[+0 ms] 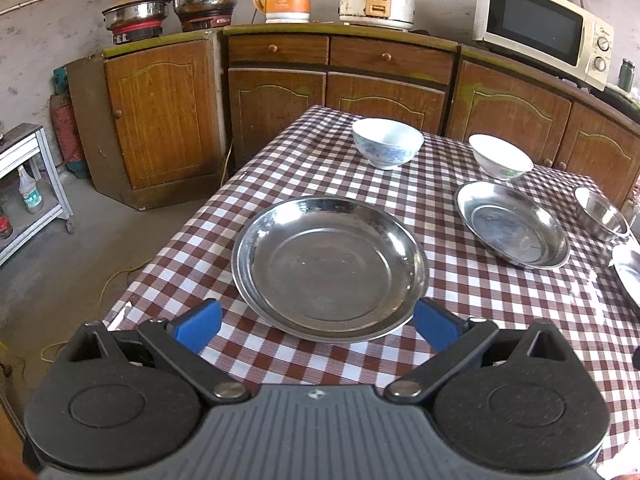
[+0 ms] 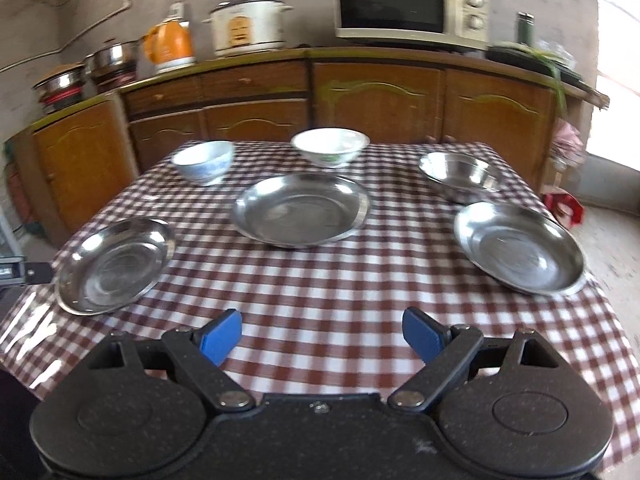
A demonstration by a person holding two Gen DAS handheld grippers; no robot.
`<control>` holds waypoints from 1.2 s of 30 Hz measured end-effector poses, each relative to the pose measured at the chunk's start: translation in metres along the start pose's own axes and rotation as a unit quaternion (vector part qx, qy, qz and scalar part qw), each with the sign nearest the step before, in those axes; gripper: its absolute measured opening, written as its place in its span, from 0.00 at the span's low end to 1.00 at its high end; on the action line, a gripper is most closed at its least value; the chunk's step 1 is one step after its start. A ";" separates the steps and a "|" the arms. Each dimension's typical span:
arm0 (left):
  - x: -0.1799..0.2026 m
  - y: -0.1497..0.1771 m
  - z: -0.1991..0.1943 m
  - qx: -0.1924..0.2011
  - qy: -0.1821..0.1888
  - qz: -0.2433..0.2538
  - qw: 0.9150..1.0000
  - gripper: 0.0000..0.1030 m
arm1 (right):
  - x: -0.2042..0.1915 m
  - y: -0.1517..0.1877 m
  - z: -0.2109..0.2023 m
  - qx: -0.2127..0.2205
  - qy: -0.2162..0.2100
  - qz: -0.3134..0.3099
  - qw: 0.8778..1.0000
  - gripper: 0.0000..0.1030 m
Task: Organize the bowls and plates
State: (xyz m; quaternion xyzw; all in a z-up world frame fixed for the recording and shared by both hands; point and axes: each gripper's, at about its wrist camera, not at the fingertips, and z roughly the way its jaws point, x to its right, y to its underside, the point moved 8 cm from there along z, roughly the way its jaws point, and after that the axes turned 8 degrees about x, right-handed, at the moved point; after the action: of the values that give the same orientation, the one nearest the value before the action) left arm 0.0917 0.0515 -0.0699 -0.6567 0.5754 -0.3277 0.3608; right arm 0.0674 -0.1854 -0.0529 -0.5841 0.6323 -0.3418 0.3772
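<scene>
My left hand-held gripper (image 1: 316, 322) gaped wide, empty, a steel plate (image 1: 330, 266) at twelve o'clock between its fingertips. My right hand-held gripper (image 2: 322, 334) hung equally open, holding nothing, over the checked counter (image 2: 320, 280); bowls sat beyond.

brown-white checked tablecloth (image 2: 320, 280), blue fingers (image 2: 222, 334)

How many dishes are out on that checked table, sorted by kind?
Shallow round stainless steel plates: 3
Deep stainless steel bowl: 1
White ceramic bowl with blue pattern: 1
White ceramic bowl with green mark: 1
Total: 6
</scene>
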 end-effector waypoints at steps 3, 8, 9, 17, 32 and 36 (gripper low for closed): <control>-0.006 -0.001 0.002 0.000 -0.005 -0.002 1.000 1.00 | -0.022 -0.003 0.008 0.002 -0.020 -0.020 1.000 1.00; -0.014 -0.003 0.006 0.000 -0.014 -0.004 1.000 1.00 | -0.055 -0.006 0.021 0.000 -0.058 -0.037 0.998 1.00; -0.016 -0.003 0.008 0.000 -0.016 -0.004 1.000 1.00 | -0.061 -0.008 0.024 0.001 -0.064 -0.040 0.997 1.00; -0.034 -0.008 0.023 -0.001 -0.034 -0.003 0.999 1.00 | -0.102 -0.019 0.045 0.007 -0.103 -0.066 0.992 1.00; -0.075 -0.018 0.078 -0.016 -0.064 0.000 0.998 1.00 | -0.156 -0.016 0.116 -0.023 -0.140 -0.072 0.987 1.00; -0.080 -0.022 0.097 -0.019 -0.066 0.016 0.998 1.00 | -0.168 -0.014 0.138 -0.032 -0.148 -0.068 0.986 1.00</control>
State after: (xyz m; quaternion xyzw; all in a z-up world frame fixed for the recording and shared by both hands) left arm 0.1750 0.1419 -0.1036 -0.6746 0.5667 -0.2670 0.3905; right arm 0.2002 -0.0179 -0.0938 -0.6817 0.5389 -0.2561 0.4235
